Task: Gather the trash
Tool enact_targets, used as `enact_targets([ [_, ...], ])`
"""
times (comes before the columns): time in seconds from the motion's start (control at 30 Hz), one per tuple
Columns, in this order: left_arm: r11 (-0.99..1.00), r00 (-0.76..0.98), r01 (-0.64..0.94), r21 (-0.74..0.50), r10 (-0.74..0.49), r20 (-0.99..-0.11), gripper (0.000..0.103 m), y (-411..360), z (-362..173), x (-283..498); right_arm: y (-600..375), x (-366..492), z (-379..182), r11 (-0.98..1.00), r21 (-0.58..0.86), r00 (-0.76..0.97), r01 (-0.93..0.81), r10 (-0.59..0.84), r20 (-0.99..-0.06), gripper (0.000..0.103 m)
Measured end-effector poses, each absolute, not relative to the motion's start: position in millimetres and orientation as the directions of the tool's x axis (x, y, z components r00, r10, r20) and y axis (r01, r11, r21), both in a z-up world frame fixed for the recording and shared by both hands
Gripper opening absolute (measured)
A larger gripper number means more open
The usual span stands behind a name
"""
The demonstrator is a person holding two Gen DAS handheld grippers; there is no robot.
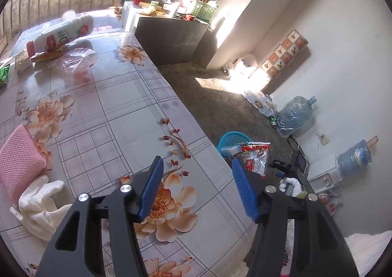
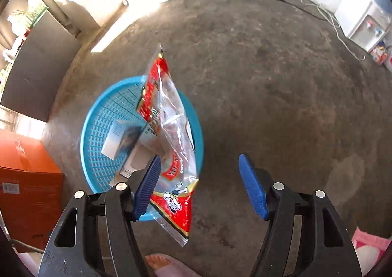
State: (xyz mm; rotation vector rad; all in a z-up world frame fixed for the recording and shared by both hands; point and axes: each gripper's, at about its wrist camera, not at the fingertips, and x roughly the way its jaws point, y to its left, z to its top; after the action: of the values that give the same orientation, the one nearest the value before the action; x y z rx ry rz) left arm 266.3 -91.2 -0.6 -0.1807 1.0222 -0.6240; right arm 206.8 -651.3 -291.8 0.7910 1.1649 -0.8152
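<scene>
**Snack wrapper loose above the blue basket**

The right gripper point(image 2: 199, 187) points steeply down at the concrete floor point(image 2: 269, 81), its jaws spread wide with nothing pinched. A red and clear snack wrapper point(image 2: 169, 135) hangs between the camera and the round blue basket point(image 2: 98, 130); it lies against the left blue pad, while the right pad stands well clear of it. Inside the basket are a small pale box point(image 2: 117, 139) and a flattened carton point(image 2: 139, 159). An orange box point(image 2: 27, 179) stands on the floor just beside the basket.

The left gripper point(image 1: 196, 186) hovers over the edge of the flower-patterned table point(image 1: 110, 105), jaws spread and empty. At the table's far end lie a white bottle point(image 1: 61, 37) on its side and a crumpled clear plastic bag point(image 1: 73, 61); a pink cloth point(image 1: 19, 162) and a white glove point(image 1: 41, 206) lie nearer.
</scene>
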Motion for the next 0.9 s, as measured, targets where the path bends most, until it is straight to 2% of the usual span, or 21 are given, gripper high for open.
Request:
enact_targets([
  [0.03,0.813,0.371,0.399,-0.424,-0.566,-0.736,0.057,-88,1,265,-654,205,-300,0.49,0.091,0.166,0.867,-0.113,-0.98,0.055],
  [0.1,0.813,0.382,0.393,-0.429,-0.569,-0.728,0.057,-82,3,263,-646,203,-302,0.493,0.082,0.15,0.866,-0.1,-0.984,0.019],
  [0.13,0.816,0.387,0.387,-0.429,-0.567,-0.727,0.057,-78,3,262,-643,204,-298,0.491,0.076,0.145,0.868,-0.104,-0.984,0.008],
  [0.23,0.821,0.392,0.368,-0.436,-0.562,-0.729,0.057,-70,0,261,-617,213,-286,0.549,0.002,0.125,0.836,-0.188,-0.974,0.006],
  [0.27,0.823,0.39,0.362,-0.437,-0.56,-0.731,0.057,-68,-1,261,-609,221,-285,0.581,-0.048,0.105,0.812,-0.226,-0.969,0.0],
  [0.43,0.832,0.392,0.342,-0.437,-0.549,-0.738,0.057,-58,-6,264,-580,263,-294,0.691,-0.226,0.02,0.687,-0.329,-0.944,0.0],
  [0.5,0.835,0.397,0.33,-0.44,-0.546,-0.738,0.057,-55,-7,265,-575,271,-307,0.707,-0.232,0.002,0.668,-0.314,-0.949,0.0],
  [0.57,0.839,0.401,0.322,-0.438,-0.54,-0.74,0.057,-51,-7,266,-576,270,-305,0.685,-0.205,0.019,0.699,-0.304,-0.953,0.0],
  [0.67,0.845,0.409,0.316,-0.432,-0.532,-0.741,0.057,-45,-7,268,-591,250,-283,0.615,-0.031,0.157,0.788,-0.249,-0.956,0.002],
  [0.73,0.847,0.411,0.312,-0.43,-0.528,-0.743,0.057,-43,-8,269,-603,232,-265,0.578,0.012,0.218,0.816,-0.288,-0.933,0.02],
  [0.77,0.848,0.409,0.311,-0.429,-0.527,-0.745,0.057,-42,-9,270,-610,224,-260,0.557,0.013,0.221,0.83,-0.308,-0.925,0.039],
  [0.8,0.847,0.408,0.311,-0.431,-0.528,-0.745,0.057,-42,-10,271,-619,216,-260,0.537,0.018,0.217,0.843,-0.31,-0.926,0.051],
  [0.9,0.843,0.405,0.313,-0.437,-0.535,-0.742,0.057,-42,-11,273,-640,201,-282,0.498,0.037,0.168,0.866,-0.219,-0.961,0.052],
])
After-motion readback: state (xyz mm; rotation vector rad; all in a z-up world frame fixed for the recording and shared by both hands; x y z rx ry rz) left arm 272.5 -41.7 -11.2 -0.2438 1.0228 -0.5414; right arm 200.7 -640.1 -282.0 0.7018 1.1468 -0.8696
